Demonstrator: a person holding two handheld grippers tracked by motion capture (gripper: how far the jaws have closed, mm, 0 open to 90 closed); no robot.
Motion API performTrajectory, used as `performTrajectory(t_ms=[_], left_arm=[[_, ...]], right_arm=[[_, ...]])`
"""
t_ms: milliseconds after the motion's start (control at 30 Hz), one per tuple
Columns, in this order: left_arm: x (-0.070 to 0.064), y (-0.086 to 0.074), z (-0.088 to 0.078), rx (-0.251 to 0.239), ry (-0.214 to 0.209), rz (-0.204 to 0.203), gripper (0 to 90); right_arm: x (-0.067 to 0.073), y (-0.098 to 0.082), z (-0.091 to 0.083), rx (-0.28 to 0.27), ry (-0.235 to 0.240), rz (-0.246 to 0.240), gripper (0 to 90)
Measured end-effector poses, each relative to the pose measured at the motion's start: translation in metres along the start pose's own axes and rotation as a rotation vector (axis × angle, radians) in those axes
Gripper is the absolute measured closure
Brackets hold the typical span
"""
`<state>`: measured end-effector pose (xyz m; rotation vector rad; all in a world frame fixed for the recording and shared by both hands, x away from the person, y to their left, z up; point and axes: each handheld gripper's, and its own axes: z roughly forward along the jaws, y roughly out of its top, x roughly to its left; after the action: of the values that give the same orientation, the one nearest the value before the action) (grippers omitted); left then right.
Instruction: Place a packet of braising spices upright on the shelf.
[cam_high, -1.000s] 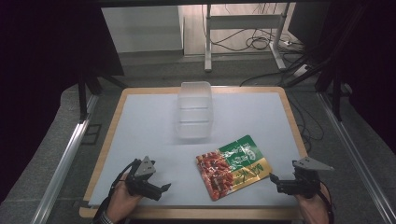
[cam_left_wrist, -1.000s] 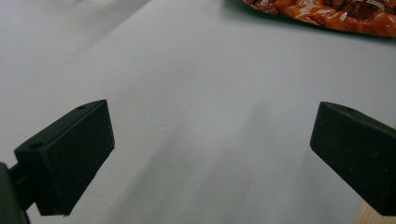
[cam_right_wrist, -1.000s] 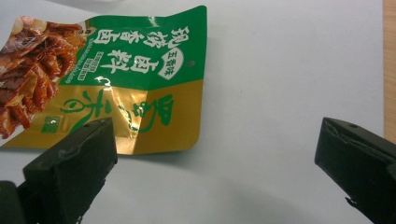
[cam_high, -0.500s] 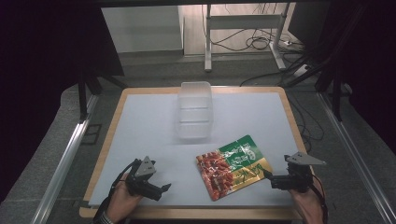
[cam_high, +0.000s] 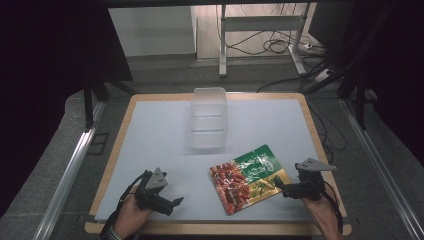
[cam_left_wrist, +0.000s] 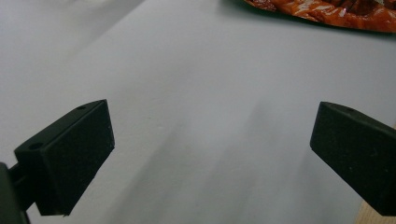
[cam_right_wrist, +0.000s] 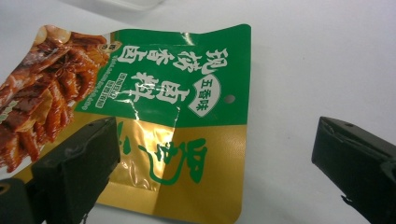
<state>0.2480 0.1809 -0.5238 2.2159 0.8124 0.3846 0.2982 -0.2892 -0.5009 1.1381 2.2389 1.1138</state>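
My right gripper (cam_high: 278, 186) has slid in to the snack packet (cam_high: 248, 176) at the lower right of the table, jaws spread wide around its gold corner. My left gripper (cam_high: 176, 204) waits, open. I think grabbing comes next.

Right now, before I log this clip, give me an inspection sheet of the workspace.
Surface: pale mat on a wood-edged table, flat and bare around the items.
Job's things: snack pouch, green, gold and red, lying flat near the front right; clear plastic container standing toward the far edge, apart from the pouch.
Clutter: nothing seen.
Grippers: left gripper open, low over bare mat at front left; right gripper open, jaws astride the pouch's gold edge, not closed on it.
Cables: a cable trails from each gripper; loose cables lie on the floor beyond the table.
Surroundings: metal frame rails beside the table, dark sides.
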Motion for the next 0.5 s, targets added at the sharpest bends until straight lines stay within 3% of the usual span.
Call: performTrajectory(t_ms=[333, 500], left_arm=[[0.000, 0.000, 0.001, 0.004, -0.003, 0.004, 0.0], [-0.001, 0.000, 0.001, 0.006, -0.002, 0.007, 0.0]], right_arm=[[0.001, 0.003, 0.014, 0.029, 0.014, 0.012, 1.6], [0.001, 0.004, 0.023, 0.071, 0.022, 0.012, 4.4]])
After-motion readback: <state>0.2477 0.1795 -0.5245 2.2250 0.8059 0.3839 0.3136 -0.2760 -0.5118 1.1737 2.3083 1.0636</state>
